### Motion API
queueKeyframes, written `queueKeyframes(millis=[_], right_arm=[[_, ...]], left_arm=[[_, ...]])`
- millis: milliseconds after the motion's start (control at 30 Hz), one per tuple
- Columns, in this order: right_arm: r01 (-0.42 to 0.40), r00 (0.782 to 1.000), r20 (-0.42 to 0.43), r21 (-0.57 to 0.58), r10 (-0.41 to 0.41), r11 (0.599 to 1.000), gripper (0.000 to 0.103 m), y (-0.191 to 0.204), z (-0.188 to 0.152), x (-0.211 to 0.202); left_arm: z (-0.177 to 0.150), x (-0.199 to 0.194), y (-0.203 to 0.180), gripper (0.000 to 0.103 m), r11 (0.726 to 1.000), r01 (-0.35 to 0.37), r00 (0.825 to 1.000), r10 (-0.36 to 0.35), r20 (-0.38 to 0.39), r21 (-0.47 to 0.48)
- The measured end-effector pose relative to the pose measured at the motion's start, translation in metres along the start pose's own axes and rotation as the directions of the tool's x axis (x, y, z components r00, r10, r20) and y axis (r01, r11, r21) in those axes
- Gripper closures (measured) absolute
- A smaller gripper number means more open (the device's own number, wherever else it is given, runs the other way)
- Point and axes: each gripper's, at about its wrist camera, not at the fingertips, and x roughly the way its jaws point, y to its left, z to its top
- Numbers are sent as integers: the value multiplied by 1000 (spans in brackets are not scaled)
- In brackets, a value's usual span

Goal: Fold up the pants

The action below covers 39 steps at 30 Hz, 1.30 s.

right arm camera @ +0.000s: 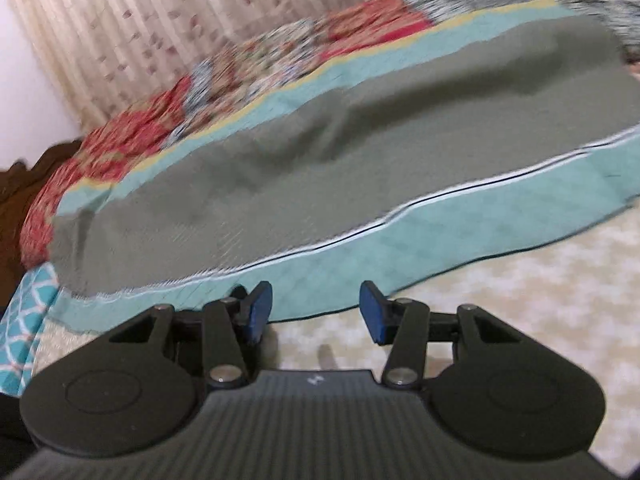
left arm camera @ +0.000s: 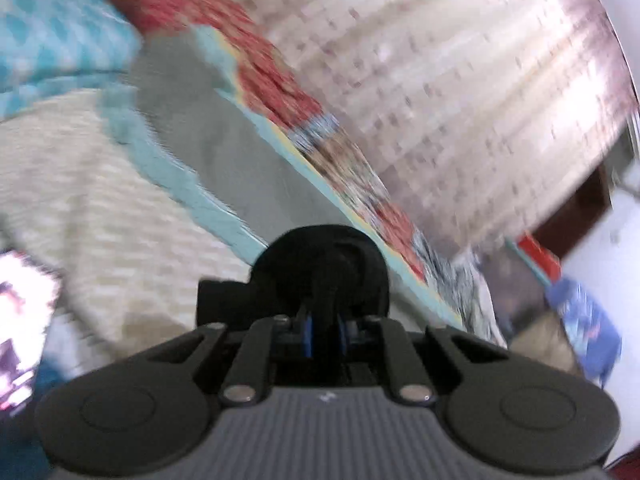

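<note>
The pants are a wide grey-green cloth lying flat on the bed, with a thin white and dark stripe along the near edge. They rest on a teal quilt band. My right gripper stands open just short of that band, over the cream cover, with nothing between its blue pads. In the blurred left wrist view the pants run away ahead. My left gripper has its blue pads drawn close together. A black rounded lump hides the tips, and I cannot tell what it is.
A red patchwork quilt borders the far side of the pants. A patterned curtain hangs behind the bed. A teal patterned pillow lies at the left. Cream bed cover spreads at the near side. Dark wood stands at the far left.
</note>
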Motion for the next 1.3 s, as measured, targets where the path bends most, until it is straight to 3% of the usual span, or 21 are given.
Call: queueKeyframes(millis=[100, 167, 333, 400, 433, 467, 500, 533, 600, 667, 733, 833, 933, 1000, 1100, 1167, 1233, 1300], right_arm=[[-35, 998, -57, -33, 33, 999, 51, 26, -4, 29], [-60, 992, -114, -35, 55, 998, 52, 41, -5, 49], [-47, 979, -198, 28, 52, 999, 50, 53, -9, 76], [-61, 959, -270, 101, 87, 993, 45, 50, -18, 86], [-77, 939, -324, 129, 116, 989, 45, 51, -25, 93], [-86, 942, -314, 110, 117, 990, 47, 56, -32, 92], [-83, 945, -311, 63, 99, 995, 79, 63, -33, 87], [-96, 928, -352, 80, 119, 992, 87, 66, -33, 85], [-92, 947, -295, 135, 129, 987, 87, 66, -27, 63], [-105, 981, -153, 120, 123, 987, 88, 64, -5, 20], [-69, 998, -4, 66, 69, 995, 88, 60, 22, -37], [43, 981, 191, -44, -34, 998, 88, 54, 54, -124], [185, 944, 296, -117, -143, 976, 86, 53, 74, -189], [263, 930, 303, -155, -208, 952, 76, 54, 84, -206], [307, 930, 262, -174, -257, 936, 39, 54, 92, -184], [323, 937, 213, -217, -279, 921, 39, 46, 91, -151], [387, 916, 201, -211, -348, 897, 41, 32, 80, -130], [355, 925, 195, -133, -327, 925, 41, 6, 70, -137]], left_arm=[[-17, -24, 9, 92, 998, -70, 998, 70, 1, 0], [-26, -20, 10, 92, 996, -91, 996, 91, -23, 0], [-33, -14, 11, 92, 998, -60, 998, 60, -35, -6], [-30, -12, 13, 92, 999, -52, 998, 52, -31, -12], [-30, -13, 14, 92, 999, -50, 998, 50, -29, -15], [-27, -6, 13, 92, 998, -55, 998, 54, -30, -17], [-28, -7, 12, 92, 998, -59, 998, 59, -31, -17], [-28, -4, 8, 92, 998, -62, 998, 61, -31, -15], [-27, -3, 3, 92, 998, -60, 998, 60, -29, -1], [-26, -2, -3, 92, 999, -43, 999, 44, -28, 17], [-26, 2, -10, 92, 999, -13, 999, 14, -36, 32], [-26, 13, -19, 92, 997, 61, 997, -59, -44, 38], [-28, 28, -24, 92, 991, 136, 989, -134, -59, 22], [-30, 37, -26, 92, 988, 149, 986, -147, -73, 25], [-33, 47, -23, 92, 995, 104, 989, -103, -103, 5], [-35, 50, -18, 92, 999, 44, 992, -45, -121, -17], [-37, 49, -14, 92, 999, 6, 992, -10, -129, -31], [-37, 44, -11, 92, 999, -18, 992, 14, -122, -32]])
